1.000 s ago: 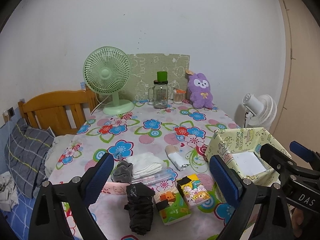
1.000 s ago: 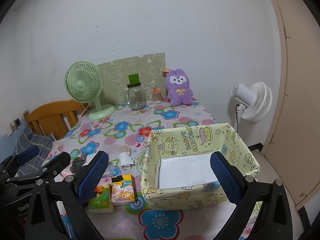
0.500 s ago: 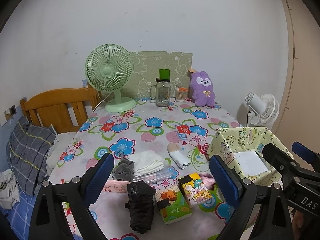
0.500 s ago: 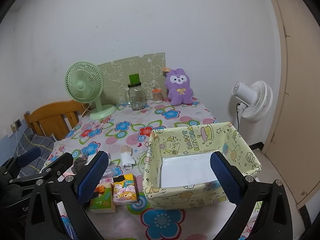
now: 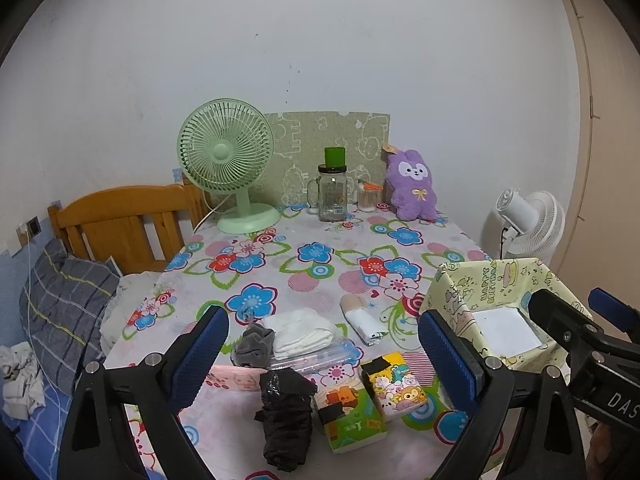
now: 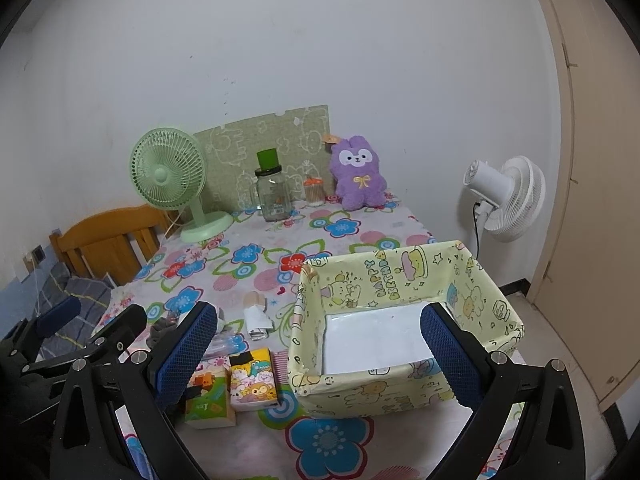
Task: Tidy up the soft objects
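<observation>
With both my left gripper [image 5: 322,354] and right gripper [image 6: 318,346] spread wide and empty, I'd lower the left squarely over the near black cloth [image 5: 286,416], left of the empty fabric bin [image 6: 404,276].

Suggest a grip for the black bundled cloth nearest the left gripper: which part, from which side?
Take the black cloth across its narrow middle, coming down from above with the left gripper, which hangs open over it. It lies as a long roll running toward the camera, so fingers should likely straddle it left and right. The green tissue pack sits close on its right, leaving little room there.
</observation>
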A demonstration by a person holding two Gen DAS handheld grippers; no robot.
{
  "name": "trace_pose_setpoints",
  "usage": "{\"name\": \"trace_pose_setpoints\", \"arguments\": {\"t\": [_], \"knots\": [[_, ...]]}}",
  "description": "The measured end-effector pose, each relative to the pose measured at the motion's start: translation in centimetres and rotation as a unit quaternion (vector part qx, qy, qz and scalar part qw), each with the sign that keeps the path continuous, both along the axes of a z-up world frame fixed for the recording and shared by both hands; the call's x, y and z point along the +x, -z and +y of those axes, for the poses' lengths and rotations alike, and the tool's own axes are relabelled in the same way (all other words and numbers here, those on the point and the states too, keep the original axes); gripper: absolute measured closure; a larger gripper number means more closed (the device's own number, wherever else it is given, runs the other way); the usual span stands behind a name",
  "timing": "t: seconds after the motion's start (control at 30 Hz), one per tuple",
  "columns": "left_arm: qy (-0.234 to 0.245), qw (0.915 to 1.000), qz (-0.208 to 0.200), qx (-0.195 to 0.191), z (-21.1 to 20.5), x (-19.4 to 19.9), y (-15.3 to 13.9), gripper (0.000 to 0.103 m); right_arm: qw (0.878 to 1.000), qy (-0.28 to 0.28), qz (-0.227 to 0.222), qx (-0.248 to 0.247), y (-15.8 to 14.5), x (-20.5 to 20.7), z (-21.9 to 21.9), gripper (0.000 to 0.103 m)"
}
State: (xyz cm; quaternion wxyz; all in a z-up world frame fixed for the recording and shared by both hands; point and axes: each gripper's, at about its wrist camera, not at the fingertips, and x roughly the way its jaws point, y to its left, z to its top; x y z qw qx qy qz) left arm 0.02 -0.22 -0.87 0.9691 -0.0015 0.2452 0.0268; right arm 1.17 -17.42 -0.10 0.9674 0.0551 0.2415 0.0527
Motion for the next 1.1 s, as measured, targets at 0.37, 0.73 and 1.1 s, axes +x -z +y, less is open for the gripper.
{"name": "trace_pose_setpoints", "arguments": {"t": [0.37, 0.73, 1.1], "knots": [[0.0, 1.0, 0.002, -0.002, -0.1, -0.2, 0.0, 0.008, 1.0, 0.005, -0.005, -0.014, -0.3, -0.3, 0.1, 0.0], [0.023, 0.9997, -0.002, 0.011, -0.4, -0.6, 0.0, 0.008, 1.0, 0.007, -0.008, -0.014, -0.5, -0.5, 0.1, 0.0], [0.026, 0.9996, -0.006, 0.006, -0.8, -1.2, 0.3, 0.008, 1.0, -0.001, -0.005, -0.013, -0.3, -0.5, 0.7, 0.0]]}}
